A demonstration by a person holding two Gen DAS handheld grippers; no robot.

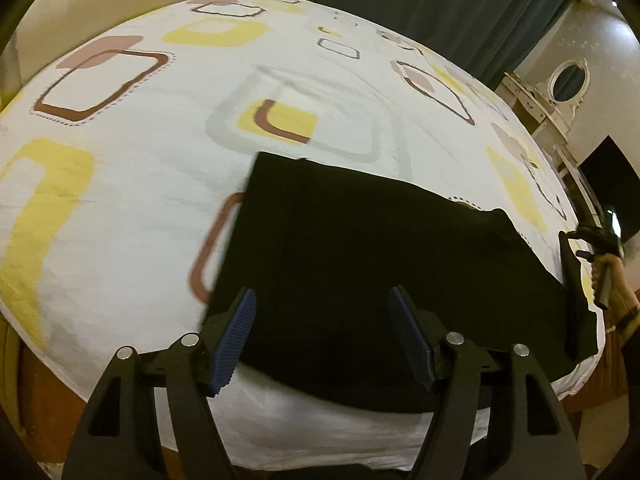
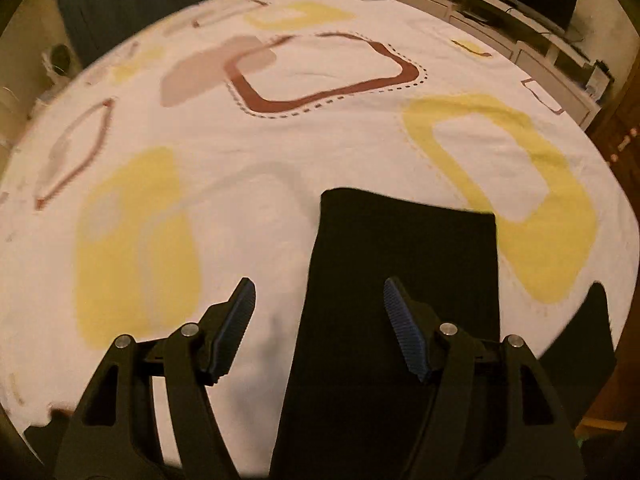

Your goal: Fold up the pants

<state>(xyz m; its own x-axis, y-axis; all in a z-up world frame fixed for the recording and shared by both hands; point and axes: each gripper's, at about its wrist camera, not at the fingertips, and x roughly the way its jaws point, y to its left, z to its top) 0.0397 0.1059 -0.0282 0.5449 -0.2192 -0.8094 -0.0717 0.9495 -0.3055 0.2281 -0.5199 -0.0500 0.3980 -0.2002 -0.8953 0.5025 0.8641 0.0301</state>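
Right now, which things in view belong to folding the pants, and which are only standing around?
For the job:
- pants, black, lying on the bed
- left claw, open
- right claw, open
- bed, the work surface

Only around:
- curtain
- mirror on a white dresser
- TV
- shelves
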